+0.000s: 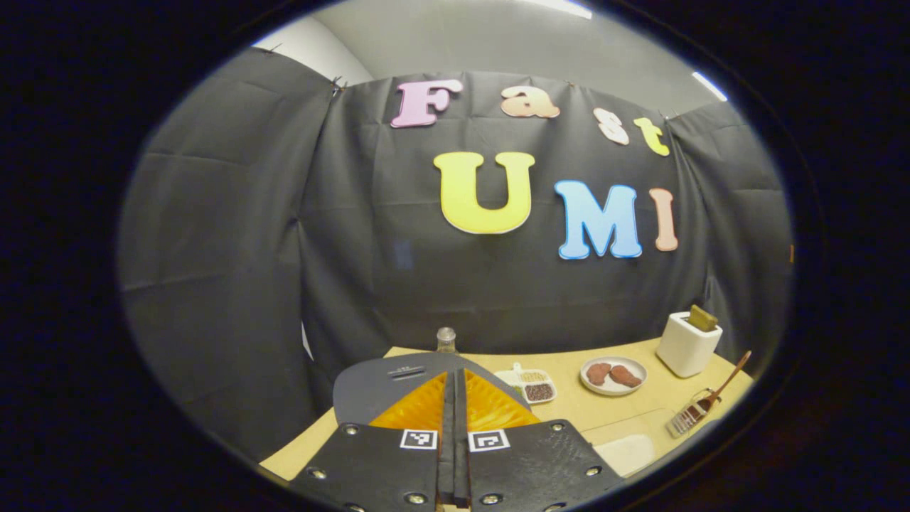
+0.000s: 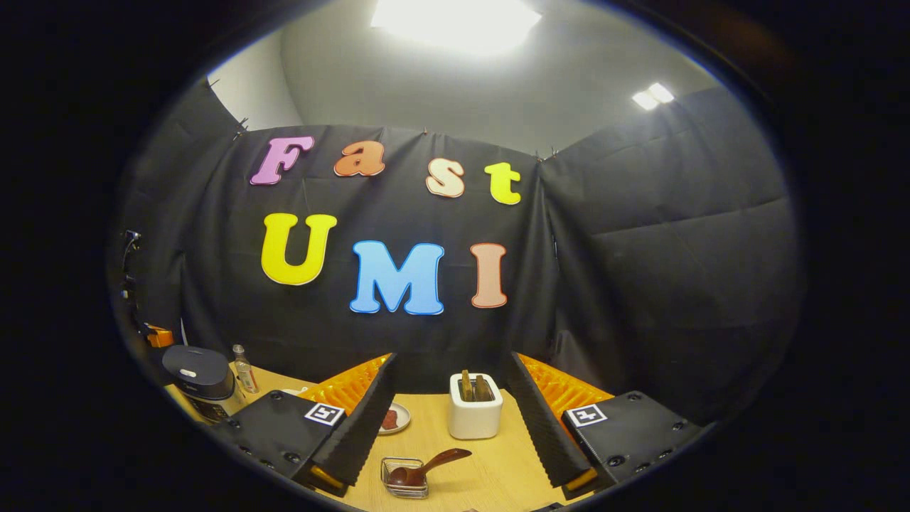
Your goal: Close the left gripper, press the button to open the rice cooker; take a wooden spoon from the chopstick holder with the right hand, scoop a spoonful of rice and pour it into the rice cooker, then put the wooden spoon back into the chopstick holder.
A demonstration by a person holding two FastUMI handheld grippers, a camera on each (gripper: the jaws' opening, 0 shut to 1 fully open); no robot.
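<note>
Spreading across the bottom of both views, the pale wooden worktop (image 1: pixel 633 416) carries everything the task needs, laid out so each hand has its own job. Largest on it is the dark grey, round-lidded rice cooker (image 1: pixel 387 387), which sits at lower centre of the left gripper view directly behind the left gripper (image 1: pixel 455 398). Its jaws are clenched together with nothing between them, which suits poking the lid button (the lid looks down, so I judge the press is not yet done). In the right gripper view the cooker stands at the lower left edge, well apart from the right gripper (image 2: pixel 451 427), whose jaws are released wide and empty.

Between those spread jaws, at the bottom centre, lies the small wire-mesh chopstick holder (image 2: pixel 404 476) with the reddish-brown wooden spoon (image 2: pixel 426 468) resting in it, handle angled up to the right, easy to pinch. Behind it stands a white toaster (image 2: pixel 475 414) holding toast. Smaller still are a white plate of brown food (image 1: pixel 613 375), a divided white tray of grains (image 1: pixel 532 384) and a clear capped bottle (image 1: pixel 446 340) just behind the cooker.
</note>
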